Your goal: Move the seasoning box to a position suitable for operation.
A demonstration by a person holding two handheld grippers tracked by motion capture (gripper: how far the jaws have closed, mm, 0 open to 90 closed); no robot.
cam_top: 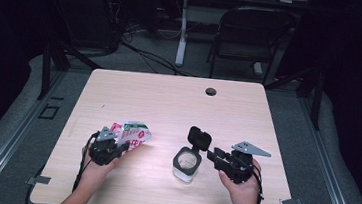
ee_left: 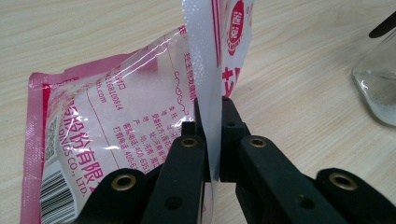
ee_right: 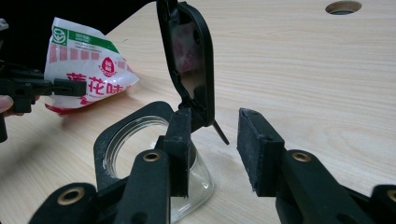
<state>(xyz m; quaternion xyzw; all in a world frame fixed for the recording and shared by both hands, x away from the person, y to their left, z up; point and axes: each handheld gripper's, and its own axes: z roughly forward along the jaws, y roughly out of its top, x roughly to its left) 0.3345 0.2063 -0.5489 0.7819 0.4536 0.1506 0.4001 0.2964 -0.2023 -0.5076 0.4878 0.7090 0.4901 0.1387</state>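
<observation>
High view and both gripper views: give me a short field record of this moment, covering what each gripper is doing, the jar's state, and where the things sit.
left gripper: shut on the top edge of the pink-and-white bag, pinching the film
bag: lower part rests on the table, left of the jar
right gripper: open, beside the jar's hinge, holding nothing
jar: clear glass, black collar, upright near the table's front edge
lid: hinged, flipped open, standing up behind the mouth
jar contents: a little white material at the bottom, seen in the left gripper view

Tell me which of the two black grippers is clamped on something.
The left gripper: its jaws pinch the pink-and-white plastic bag. The right gripper stands open beside the glass jar.
</observation>
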